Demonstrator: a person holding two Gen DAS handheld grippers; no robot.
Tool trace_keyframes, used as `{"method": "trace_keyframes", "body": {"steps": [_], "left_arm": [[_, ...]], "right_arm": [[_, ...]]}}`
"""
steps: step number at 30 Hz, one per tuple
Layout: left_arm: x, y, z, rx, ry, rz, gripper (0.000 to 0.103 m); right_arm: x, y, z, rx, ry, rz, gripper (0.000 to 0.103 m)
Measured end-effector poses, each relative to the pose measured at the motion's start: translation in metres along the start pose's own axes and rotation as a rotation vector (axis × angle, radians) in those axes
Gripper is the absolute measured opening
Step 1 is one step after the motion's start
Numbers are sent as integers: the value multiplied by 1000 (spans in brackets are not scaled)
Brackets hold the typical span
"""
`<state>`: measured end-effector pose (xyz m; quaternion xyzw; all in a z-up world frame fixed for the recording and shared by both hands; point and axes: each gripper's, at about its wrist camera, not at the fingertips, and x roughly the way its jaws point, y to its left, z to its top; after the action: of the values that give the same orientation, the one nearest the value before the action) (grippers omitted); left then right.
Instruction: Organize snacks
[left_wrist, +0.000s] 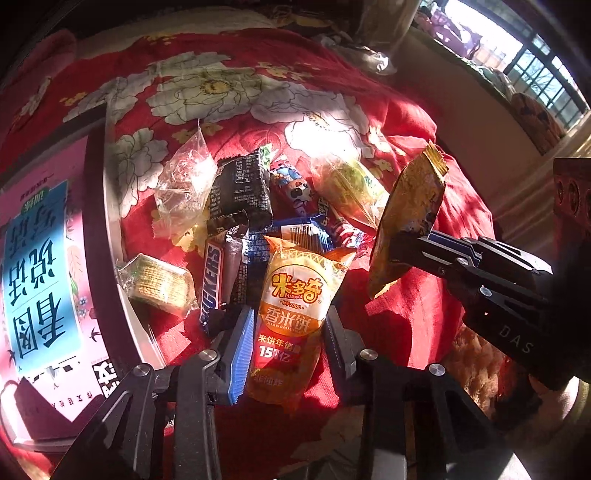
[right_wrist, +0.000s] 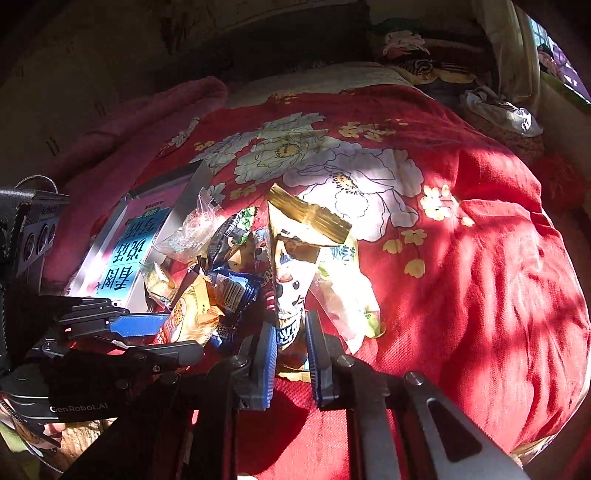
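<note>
A pile of snacks lies on a red flowered cloth (left_wrist: 413, 317). My left gripper (left_wrist: 290, 332) is closed on an orange rice-cracker pack (left_wrist: 295, 295) at the pile's near edge. Behind it lie a Snickers bar (left_wrist: 213, 277), a black packet (left_wrist: 240, 188), a blue packet (left_wrist: 295, 236), a clear bag (left_wrist: 184, 188) and a biscuit pack (left_wrist: 159, 282). My right gripper (right_wrist: 291, 332) is shut on a gold-topped cartoon packet (right_wrist: 295, 266) and holds it upright above the cloth; it also shows in the left wrist view (left_wrist: 410, 218). The left gripper appears in the right wrist view (right_wrist: 162, 336).
An open box with a pink and blue book (left_wrist: 40, 266) inside lies left of the pile; its grey rim (left_wrist: 99, 206) borders the snacks. A greenish clear bag (left_wrist: 351, 188) lies at the pile's back right. A window (left_wrist: 535, 70) is far right.
</note>
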<state>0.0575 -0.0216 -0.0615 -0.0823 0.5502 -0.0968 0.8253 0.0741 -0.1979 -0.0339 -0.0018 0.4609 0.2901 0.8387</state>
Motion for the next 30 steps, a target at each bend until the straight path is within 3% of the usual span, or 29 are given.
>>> {"method": "trace_keyframes", "body": {"steps": [6, 11, 16, 21, 30], "left_arm": [[-12, 6, 4, -25, -42, -32, 35], [-6, 11, 1, -40, -22, -28, 35], [-7, 12, 0, -43, -25, -39, 35], [-11, 13, 0, -50, -37, -44, 35], [-30, 19, 3, -76, -81, -52, 35]], "right_arm": [[-11, 6, 4, -7, -32, 16, 13], [4, 6, 1, -14, 33, -3, 14], [20, 4, -6, -22, 97, -36, 27], [37, 1, -12, -25, 137, -37, 28], [10, 6, -8, -4, 48, 18, 27]]}}
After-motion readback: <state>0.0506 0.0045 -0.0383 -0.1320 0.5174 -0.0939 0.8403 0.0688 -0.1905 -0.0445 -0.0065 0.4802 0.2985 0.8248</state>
